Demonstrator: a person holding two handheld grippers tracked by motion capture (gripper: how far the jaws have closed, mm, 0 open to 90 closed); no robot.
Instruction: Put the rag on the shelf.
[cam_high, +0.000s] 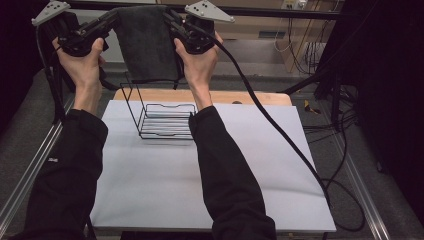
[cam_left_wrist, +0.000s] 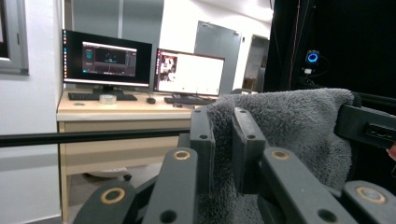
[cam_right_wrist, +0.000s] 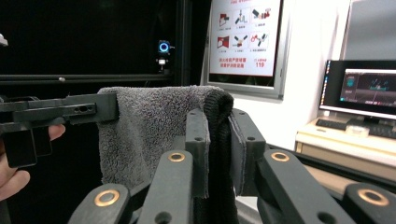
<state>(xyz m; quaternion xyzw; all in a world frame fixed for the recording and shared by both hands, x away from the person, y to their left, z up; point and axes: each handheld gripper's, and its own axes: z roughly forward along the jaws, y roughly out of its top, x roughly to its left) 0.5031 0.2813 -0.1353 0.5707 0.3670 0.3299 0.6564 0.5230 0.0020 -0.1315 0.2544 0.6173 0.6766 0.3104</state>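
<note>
Hanging between the 2 tongs, a dark grey towel (cam_high: 146, 42) is held up by its top edge, well above the surface (cam_high: 165, 170), with its lower edge dangling just over the back of a black wire rack (cam_high: 162, 120). The left tongs (cam_high: 111, 21) pinch the towel's upper left corner; in the left gripper view the 2 black jaws stand nearly together with the fluffy grey cloth (cam_left_wrist: 289, 126) bunched between and behind them. The right tongs (cam_high: 170, 21) grip the upper right corner the same way, and in the right gripper view the jaws are closed tight on a thick fold of the towel (cam_right_wrist: 154, 126), with the other tongs (cam_right_wrist: 70, 112) clamped on its far corner. Both hands are raised, the left hand (cam_high: 82, 60) and the right hand (cam_high: 200, 62) wrapped around the handles, black sleeves running back toward the bottom of the high view. A thick cable (cam_high: 280, 135) trails from the right tongs down across the pale surface and off its right edge. The rack sits upright near the far end of the surface, just in front of a wooden board (cam_high: 270, 97). Beyond, the left gripper view shows a desk (cam_left_wrist: 116, 121) with 2 lit monitors (cam_left_wrist: 140, 70), and the right gripper view a poster (cam_right_wrist: 243, 37) on the wall.
</note>
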